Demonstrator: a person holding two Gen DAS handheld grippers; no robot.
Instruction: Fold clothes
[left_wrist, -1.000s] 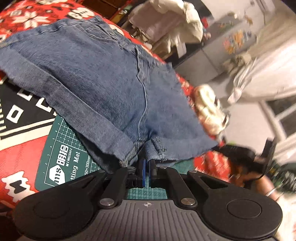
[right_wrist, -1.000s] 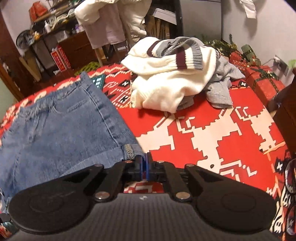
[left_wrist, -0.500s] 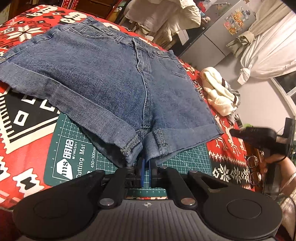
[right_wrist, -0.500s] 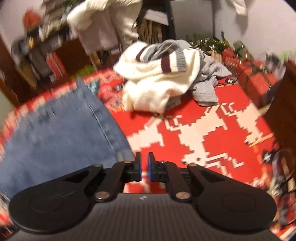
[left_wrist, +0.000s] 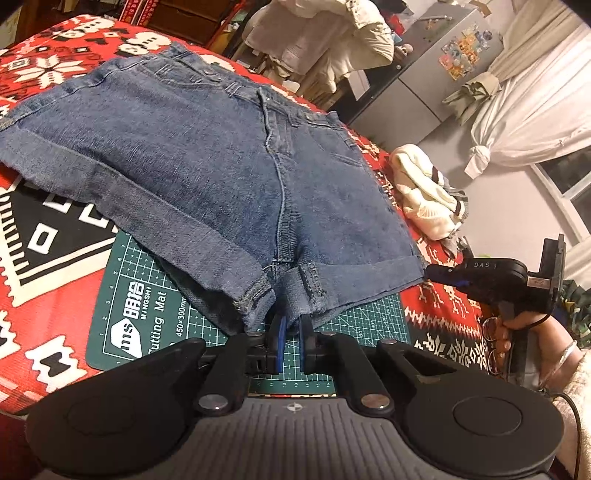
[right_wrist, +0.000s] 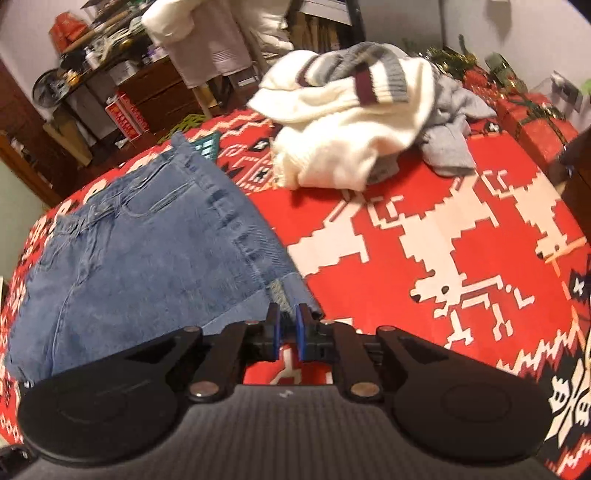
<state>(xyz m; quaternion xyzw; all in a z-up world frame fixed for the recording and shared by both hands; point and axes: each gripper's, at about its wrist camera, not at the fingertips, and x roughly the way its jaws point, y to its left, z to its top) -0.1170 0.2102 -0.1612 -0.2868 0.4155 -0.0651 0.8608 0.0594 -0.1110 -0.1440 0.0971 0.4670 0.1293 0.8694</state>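
Because the blue denim shorts with rolled cuffs (left_wrist: 229, 184) are spread flat, front up, over the green gridded cutting mat (left_wrist: 147, 317) and the red patterned blanket (right_wrist: 424, 240), a fold can presumably be started from the hems. The left gripper (left_wrist: 289, 332) is seen at the crotch hem, jaws slightly parted, the cloth just at its tips and seemingly released. The right gripper (right_wrist: 286, 325) is likewise parted at the outer cuff corner, nothing clamped. A cream striped knitted sweater (right_wrist: 343, 122) is heaped well apart.
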